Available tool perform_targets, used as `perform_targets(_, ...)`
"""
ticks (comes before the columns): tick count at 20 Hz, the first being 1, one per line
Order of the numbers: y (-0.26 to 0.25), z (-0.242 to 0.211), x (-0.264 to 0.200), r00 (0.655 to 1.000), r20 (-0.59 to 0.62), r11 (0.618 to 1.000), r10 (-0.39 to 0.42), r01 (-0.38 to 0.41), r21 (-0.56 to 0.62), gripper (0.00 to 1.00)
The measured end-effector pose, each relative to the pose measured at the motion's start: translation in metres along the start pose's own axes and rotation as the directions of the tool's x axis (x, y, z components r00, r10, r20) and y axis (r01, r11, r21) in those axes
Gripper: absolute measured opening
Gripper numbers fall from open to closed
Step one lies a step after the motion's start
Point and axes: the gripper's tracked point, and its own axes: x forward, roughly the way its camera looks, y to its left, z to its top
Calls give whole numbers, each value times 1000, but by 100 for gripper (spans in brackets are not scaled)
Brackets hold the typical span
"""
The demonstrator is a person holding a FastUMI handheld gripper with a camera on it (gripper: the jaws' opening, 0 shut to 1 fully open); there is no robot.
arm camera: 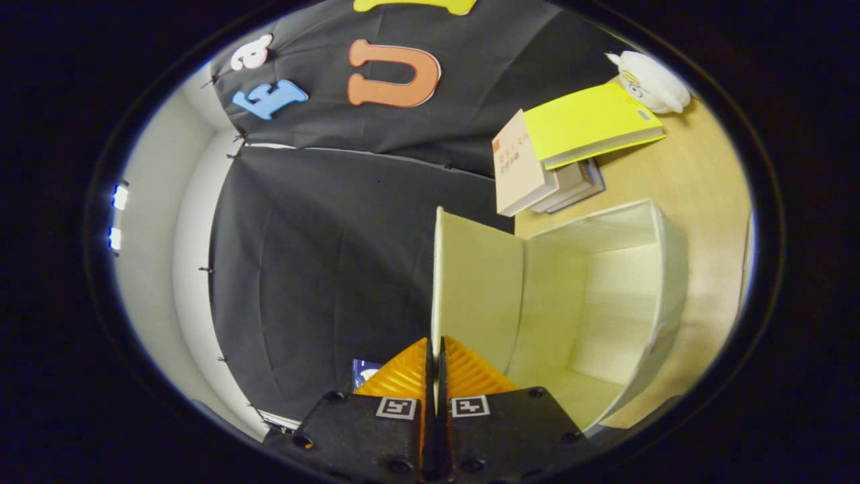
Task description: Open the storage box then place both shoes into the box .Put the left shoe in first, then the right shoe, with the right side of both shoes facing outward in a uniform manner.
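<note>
The gripper (437, 366) is closed on the thin edge of the storage box's lid (476, 289), both fingers (402, 376) pressing on it from either side; the edge between them shows only as a pale sliver. The lid stands swung open, seen nearly edge-on, so its outer face is hidden. Just beyond it lies the one storage box (662, 282), pale cream, with a plain, smooth-walled interior facing the camera. Its near corner is cut off, and a small reddish mark on its outer wall is too small to make out. The box rests on the light wooden surface (699, 175), close to the edge that meets the booth's black cloth wall (322, 255). A small blue-and-white item (366, 372) peeks out beside the fingers, mostly hidden. Farther along that edge sits one stack of books (557, 168), about four, topped by a yellow one; the lower ones are hard to count. Beyond them, at the far corner, lies one white plush toy (652, 81).
</note>
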Motion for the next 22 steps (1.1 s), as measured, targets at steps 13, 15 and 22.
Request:
perform_targets(13, 8, -24, 129, 979, -22, 977, -204, 202, -64, 100)
perform_targets(15, -4, -26, 124, 971, -11, 970, -239, 239, -43, 100)
perform_targets(22, -50, -15, 54, 926, 103, 928, -365, 370, -36, 100)
